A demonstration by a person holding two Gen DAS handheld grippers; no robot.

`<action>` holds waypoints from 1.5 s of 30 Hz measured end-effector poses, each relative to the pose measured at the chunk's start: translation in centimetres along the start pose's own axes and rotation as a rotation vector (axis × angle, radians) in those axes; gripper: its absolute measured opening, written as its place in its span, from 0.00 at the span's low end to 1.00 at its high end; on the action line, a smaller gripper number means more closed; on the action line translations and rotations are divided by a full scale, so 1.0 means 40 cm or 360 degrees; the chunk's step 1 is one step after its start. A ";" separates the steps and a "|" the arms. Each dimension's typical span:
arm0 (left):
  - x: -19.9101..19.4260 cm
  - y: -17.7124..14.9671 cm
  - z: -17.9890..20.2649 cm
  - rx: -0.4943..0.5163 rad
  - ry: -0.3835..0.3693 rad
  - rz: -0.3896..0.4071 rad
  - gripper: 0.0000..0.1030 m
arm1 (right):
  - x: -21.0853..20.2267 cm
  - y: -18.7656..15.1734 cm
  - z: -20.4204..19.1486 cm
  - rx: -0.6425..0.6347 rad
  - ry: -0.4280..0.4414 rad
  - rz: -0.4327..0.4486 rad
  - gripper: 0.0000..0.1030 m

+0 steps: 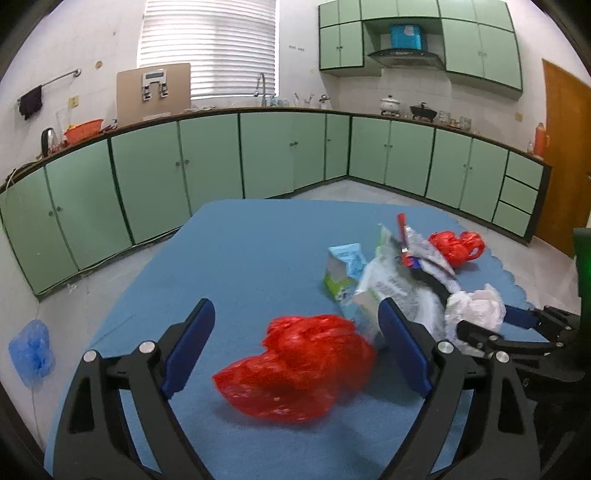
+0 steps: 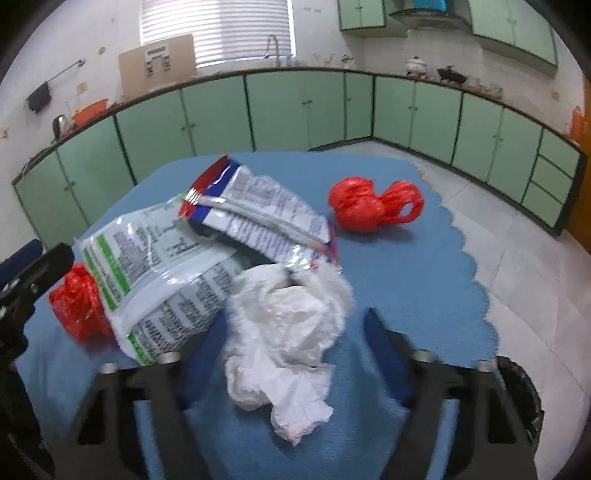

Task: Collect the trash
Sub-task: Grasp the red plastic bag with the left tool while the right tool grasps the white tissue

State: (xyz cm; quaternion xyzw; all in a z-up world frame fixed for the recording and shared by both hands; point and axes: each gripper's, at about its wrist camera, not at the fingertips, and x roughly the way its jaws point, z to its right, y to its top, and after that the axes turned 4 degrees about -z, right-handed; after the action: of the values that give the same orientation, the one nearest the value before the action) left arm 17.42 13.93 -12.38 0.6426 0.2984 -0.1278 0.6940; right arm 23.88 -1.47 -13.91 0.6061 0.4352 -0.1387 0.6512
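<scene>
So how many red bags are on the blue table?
2. The near red bag lies between the left gripper fingers; the far red bag sits beyond the wrapper pile. More could hide underneath.

Blue cloth-covered surface with scalloped right edge. Behind: L-shaped run of green base cabinets, green wall cabinets, range hood with blue box on top. On countertop: kettle, orange basket, cardboard sheet, faucet, white pot, black pan. Window blinds, dark towel on wall rail, wooden door, blue bag on floor.
</scene>
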 end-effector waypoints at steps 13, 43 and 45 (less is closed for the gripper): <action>0.100 -0.041 -0.039 -0.0029 0.0008 -0.0279 0.85 | -0.034 -0.009 0.006 0.0026 0.0044 0.0090 0.12; -0.028 0.027 0.009 -0.0080 -0.0070 -0.0058 0.19 | -0.159 0.002 0.017 -0.0013 0.0042 0.0278 0.12; -0.039 0.034 0.030 -0.0060 -0.0089 -0.0042 0.19 | -0.182 0.004 0.024 -0.0008 0.0042 0.0303 0.12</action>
State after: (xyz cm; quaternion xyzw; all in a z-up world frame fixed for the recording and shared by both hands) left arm 17.26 12.64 -10.36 0.6216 0.2897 -0.1492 0.7124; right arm 20.11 -4.83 -8.55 0.6448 0.3846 -0.0670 0.6572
